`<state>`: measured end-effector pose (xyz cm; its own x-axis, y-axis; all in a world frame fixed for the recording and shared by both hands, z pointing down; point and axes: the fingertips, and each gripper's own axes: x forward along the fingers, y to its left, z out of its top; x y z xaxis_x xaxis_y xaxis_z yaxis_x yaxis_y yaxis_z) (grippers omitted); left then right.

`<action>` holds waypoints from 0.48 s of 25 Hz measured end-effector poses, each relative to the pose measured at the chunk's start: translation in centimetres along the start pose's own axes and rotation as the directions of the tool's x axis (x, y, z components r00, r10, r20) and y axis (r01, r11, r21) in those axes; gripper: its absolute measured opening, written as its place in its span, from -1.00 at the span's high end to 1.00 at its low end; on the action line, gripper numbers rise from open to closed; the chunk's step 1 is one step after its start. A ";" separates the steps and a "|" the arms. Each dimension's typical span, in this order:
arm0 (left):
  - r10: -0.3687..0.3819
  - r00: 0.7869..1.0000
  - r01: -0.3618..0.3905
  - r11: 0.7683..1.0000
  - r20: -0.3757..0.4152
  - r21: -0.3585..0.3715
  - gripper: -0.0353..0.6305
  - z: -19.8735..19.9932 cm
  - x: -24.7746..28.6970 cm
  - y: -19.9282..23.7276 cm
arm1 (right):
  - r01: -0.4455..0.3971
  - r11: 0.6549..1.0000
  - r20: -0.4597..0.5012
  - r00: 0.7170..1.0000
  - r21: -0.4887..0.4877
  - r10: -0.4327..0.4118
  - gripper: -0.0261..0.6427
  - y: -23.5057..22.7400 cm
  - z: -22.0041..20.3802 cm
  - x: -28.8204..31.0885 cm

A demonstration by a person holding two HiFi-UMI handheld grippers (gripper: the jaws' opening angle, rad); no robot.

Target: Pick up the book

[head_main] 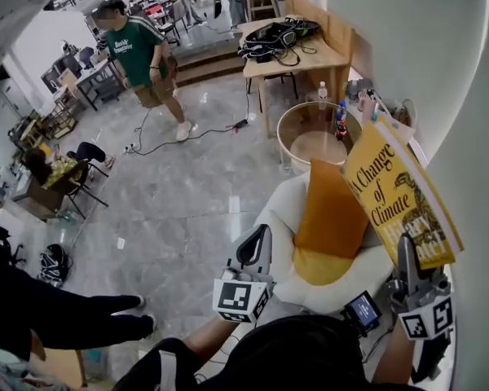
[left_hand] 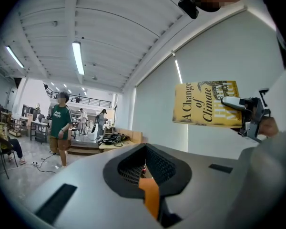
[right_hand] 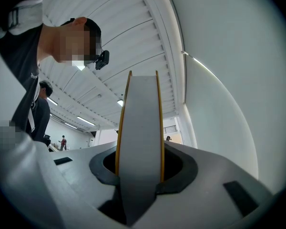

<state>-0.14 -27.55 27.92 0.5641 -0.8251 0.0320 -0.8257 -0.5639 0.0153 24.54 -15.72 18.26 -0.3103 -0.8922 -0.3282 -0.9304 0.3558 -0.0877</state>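
A yellow book (head_main: pixel 399 202) titled "A Change of Climate" is held up in the air at the right, above the armchair. My right gripper (head_main: pixel 407 255) is shut on its lower edge. In the right gripper view the book's white page edge (right_hand: pixel 139 128) stands upright between the jaws of that gripper (right_hand: pixel 139 175), with the yellow covers on both sides. The left gripper view shows the book (left_hand: pixel 205 104) at the right against the white wall. My left gripper (head_main: pixel 261 239) hangs left of the book and apart from it; its jaws (left_hand: pixel 145 168) are together with nothing held.
Below the book stands a white armchair (head_main: pixel 281 218) with an orange cushion (head_main: pixel 330 218). Behind it are a round glass table (head_main: pixel 310 137) with bottles and a wooden desk (head_main: pixel 301 51). A person in a green shirt (head_main: pixel 143 55) stands on the grey floor; a white wall (head_main: pixel 473 96) runs close on the right.
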 end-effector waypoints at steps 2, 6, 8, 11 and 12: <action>0.007 1.000 -0.007 1.000 0.002 -0.002 0.86 0.2 -0.5 -0.1 | 0.000 1.000 0.001 1.000 0.014 0.000 0.47 0.0 -0.1 -0.2; 0.038 0.999 -0.038 0.999 0.013 0.001 0.86 0.5 -1.4 0.3 | 0.001 1.000 0.021 1.000 0.016 -0.002 0.47 -0.3 -0.1 0.3; 0.057 0.998 -0.057 0.998 0.012 -0.002 0.86 0.3 -1.8 0.6 | -0.001 0.999 0.029 1.000 0.032 0.000 0.47 -0.4 -0.2 0.6; 0.073 0.997 -0.072 0.997 0.006 -0.011 0.86 -0.2 -2.3 0.9 | 0.004 0.999 0.030 1.000 0.046 -0.005 0.47 -0.5 -0.3 0.5; 0.078 0.997 -0.078 0.997 0.005 -0.016 0.86 -0.3 -2.4 1.0 | 0.006 0.999 0.026 1.000 0.046 -0.008 0.47 -0.5 -0.3 0.4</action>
<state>-2.30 -26.06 28.14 0.4982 -0.8666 0.0286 -0.8670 -0.4975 0.0284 24.83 -16.40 18.48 -0.2979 -0.8873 -0.3522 -0.9224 0.3625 -0.1331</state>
